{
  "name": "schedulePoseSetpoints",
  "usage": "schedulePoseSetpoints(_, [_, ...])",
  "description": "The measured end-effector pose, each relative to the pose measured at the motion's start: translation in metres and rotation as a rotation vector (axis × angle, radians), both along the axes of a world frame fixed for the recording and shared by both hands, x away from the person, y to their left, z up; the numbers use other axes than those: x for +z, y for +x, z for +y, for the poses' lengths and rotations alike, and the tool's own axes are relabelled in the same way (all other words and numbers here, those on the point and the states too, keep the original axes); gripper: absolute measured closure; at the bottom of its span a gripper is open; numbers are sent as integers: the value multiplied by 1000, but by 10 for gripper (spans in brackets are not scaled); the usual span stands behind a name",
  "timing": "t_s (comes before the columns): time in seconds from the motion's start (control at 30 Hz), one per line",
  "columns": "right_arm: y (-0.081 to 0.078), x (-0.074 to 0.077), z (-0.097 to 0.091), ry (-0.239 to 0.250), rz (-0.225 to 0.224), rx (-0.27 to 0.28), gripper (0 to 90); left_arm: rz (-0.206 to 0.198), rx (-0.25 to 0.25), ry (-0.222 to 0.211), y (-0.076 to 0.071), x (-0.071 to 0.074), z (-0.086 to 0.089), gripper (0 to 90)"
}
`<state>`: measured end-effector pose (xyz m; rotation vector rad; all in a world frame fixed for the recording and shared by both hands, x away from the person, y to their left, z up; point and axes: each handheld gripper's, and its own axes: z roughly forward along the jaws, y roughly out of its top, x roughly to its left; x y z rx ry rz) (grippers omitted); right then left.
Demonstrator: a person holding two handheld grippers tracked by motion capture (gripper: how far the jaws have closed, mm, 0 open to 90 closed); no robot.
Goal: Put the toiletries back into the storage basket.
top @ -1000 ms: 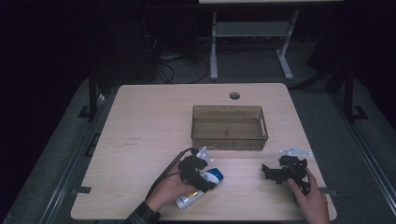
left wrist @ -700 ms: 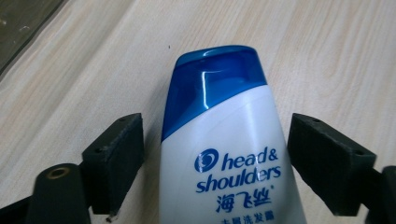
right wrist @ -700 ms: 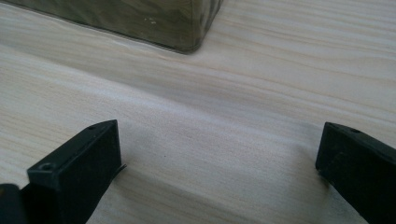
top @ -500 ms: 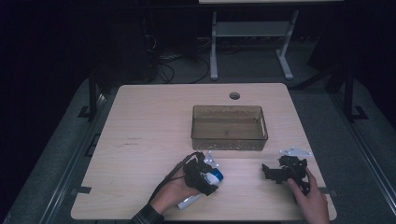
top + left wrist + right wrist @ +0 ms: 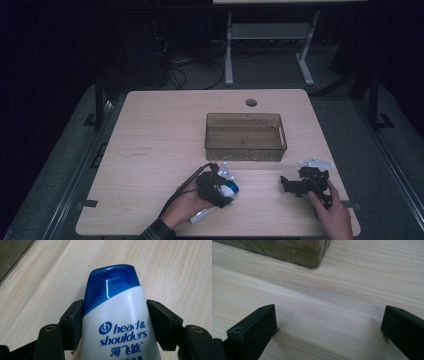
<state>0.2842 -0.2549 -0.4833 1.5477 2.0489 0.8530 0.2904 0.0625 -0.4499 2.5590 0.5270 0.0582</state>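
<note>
Shampoo bottle (image 5: 117, 325) between left gripper's (image 5: 113, 322) jaws (touching)

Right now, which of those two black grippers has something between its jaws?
The left gripper: its jaws, which have just been closing, flank a white shampoo bottle with a blue cap. The right gripper stands wide apart over bare table.

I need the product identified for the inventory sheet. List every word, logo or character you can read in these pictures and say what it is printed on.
"head & shoulders", in blue, with a round blue logo before it: on the white bottle with the blue cap, between the jaws of the left claw.
"海飞丝", in blue, just below the brand name on the same bottle.
A further line beneath that is cut off by the picture's edge: unreadable.
The brown bin and the table carry no readable text.
</note>
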Motion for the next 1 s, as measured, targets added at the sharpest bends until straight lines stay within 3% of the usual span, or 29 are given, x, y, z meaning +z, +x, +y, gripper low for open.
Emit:
schedulePoseSetpoints(0.2, [0,0,0,0,0,0,0,5,-14,-28,1,2,2,336])
schedulePoseSetpoints(0.3, [0,0,0,0,0,0,0,4,-2,-72,1,5,5,337])
schedulePoseSetpoints(0.37, [0,0,0,0,0,0,0,-1,-10,-76,2,7,8,338])
schedulePoseSetpoints(0.6, [0,0,0,1,0,0,0,-21,-2,-176,5,18,21,340])
schedulePoseSetpoints(1.0, [0,0,0,1,0,0,0,-54,8,-288,6,34,44,346])
